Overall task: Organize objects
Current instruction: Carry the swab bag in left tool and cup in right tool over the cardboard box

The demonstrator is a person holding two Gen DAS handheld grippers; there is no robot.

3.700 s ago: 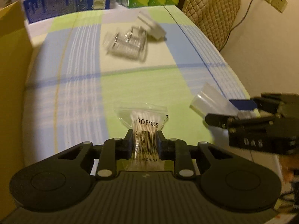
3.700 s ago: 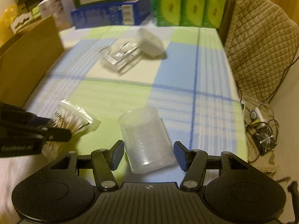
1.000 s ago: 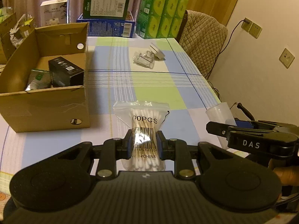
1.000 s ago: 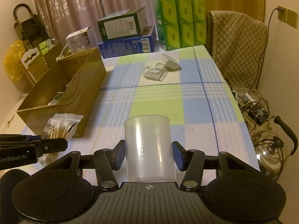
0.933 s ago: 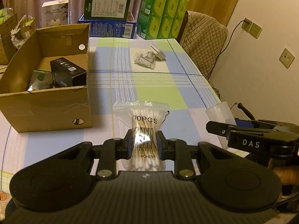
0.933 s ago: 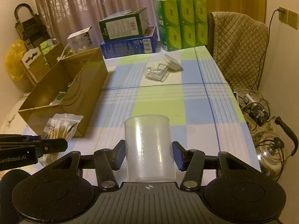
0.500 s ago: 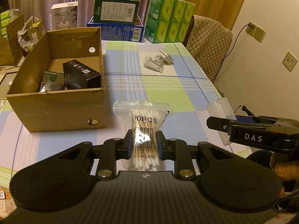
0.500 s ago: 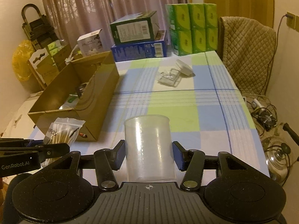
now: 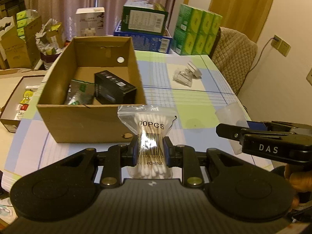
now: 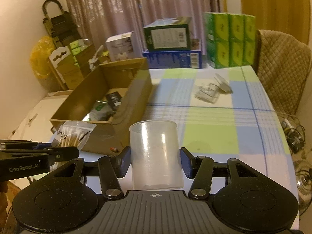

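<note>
Table [image 9: 195, 101], checked cloth. Cardboard box [image 9: 91, 120] on its left part, open, holding a black carton [image 9: 114, 87] and a green pouch [image 9: 80, 93]. Right gripper [image 10: 155, 160] clamped on an upright clear plastic cup [image 10: 156, 156], above the table. Left gripper [image 9: 149, 152] pinching a bag of cotton swabs [image 9: 149, 134], in front of the box.

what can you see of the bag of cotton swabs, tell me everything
The bag of cotton swabs is a clear zip-top plastic pouch packed with white-tipped swabs, printed "00PCS" above a barcode, with "CHINA" legible below it. It is upright in the air, pinched at its waist between the fingers of the left hand-held gripper, so the plastic bulges above and below. It sits just in front of the cardboard box, near its front right corner. Only the fingers touch it.
</note>
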